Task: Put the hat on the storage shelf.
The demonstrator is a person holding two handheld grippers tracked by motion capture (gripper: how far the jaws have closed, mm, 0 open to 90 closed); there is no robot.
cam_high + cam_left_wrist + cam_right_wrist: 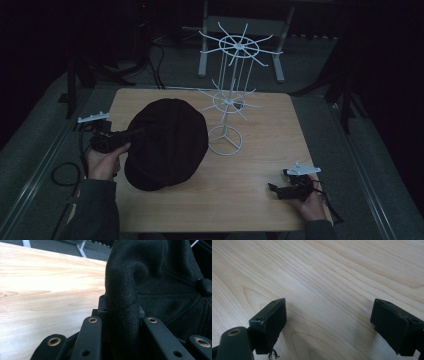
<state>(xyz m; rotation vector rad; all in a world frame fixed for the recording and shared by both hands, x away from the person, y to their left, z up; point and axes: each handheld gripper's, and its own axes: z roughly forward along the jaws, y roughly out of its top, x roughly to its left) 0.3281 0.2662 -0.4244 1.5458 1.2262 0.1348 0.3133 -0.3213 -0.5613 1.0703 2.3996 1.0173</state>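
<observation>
The pale wooden table [250, 200] takes up the middle of the high view. Toward its far edge stands a white wire display stand with two tiers of radiating hooks [227, 100], every hook bare. The black soft fabric cap [167, 142] sits over the left half of the table, its near part low against the wood, its left rim pinched and raised by the left gripper [131, 134]. The left gripper view has the jaws clamped tight on a thick fold of the cap's edge (fabric bunched right up between them). Over at the near right corner, the right gripper [274, 189] rests low with its jaws spread wide, nothing between them but bare wood grain.

The risk from here, as I read it: a one-sided grip on floppy cloth. The cap could sag, swing and brush the light wire stand, tipping it. Or a hook could snag the fabric badly, and the fold could slip out of the jaws.
</observation>
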